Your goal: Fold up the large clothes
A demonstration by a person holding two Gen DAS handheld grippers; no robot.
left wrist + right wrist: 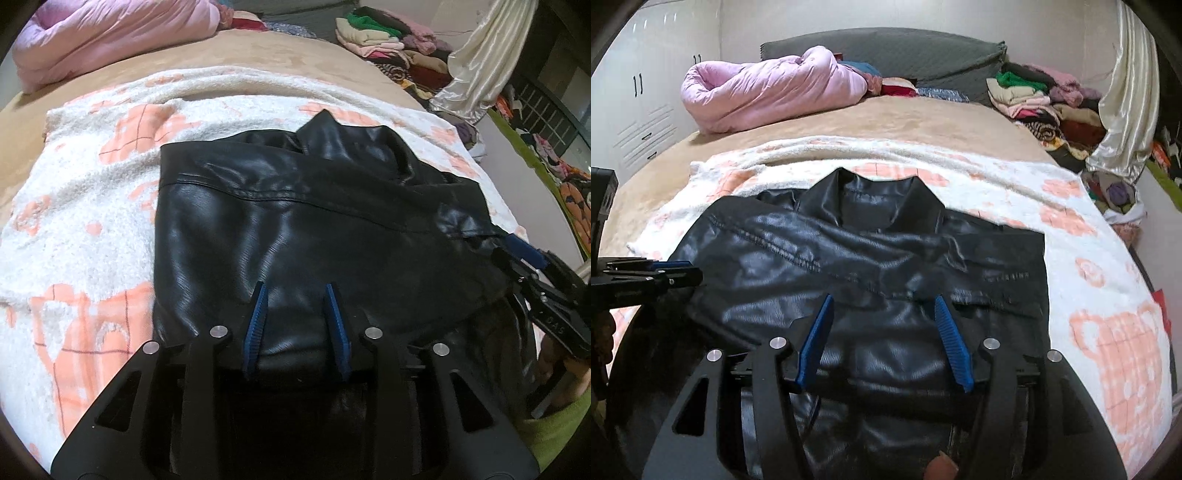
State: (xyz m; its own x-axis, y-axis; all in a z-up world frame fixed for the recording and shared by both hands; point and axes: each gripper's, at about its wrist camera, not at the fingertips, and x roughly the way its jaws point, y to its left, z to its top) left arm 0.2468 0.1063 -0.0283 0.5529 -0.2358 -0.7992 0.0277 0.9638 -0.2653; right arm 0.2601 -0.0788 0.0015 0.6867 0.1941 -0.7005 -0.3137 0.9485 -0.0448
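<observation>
A black leather jacket (295, 221) lies spread on a white and peach blanket (92, 184) on the bed, collar at the far side. It also shows in the right wrist view (868, 266). My left gripper (295, 291) is open and hovers over the jacket's near part, nothing between its blue pads. My right gripper (884, 302) is open over the jacket's near middle, empty. The right gripper also shows at the jacket's right edge in the left wrist view (524, 254). The left gripper appears at the jacket's left edge in the right wrist view (676, 269).
A pink quilt (768, 88) lies bunched at the bed's far left. A pile of folded clothes (1034, 99) sits far right, beside a cream curtain (1126, 110). White cupboards (639, 103) stand at left. A grey headboard (886, 51) is behind.
</observation>
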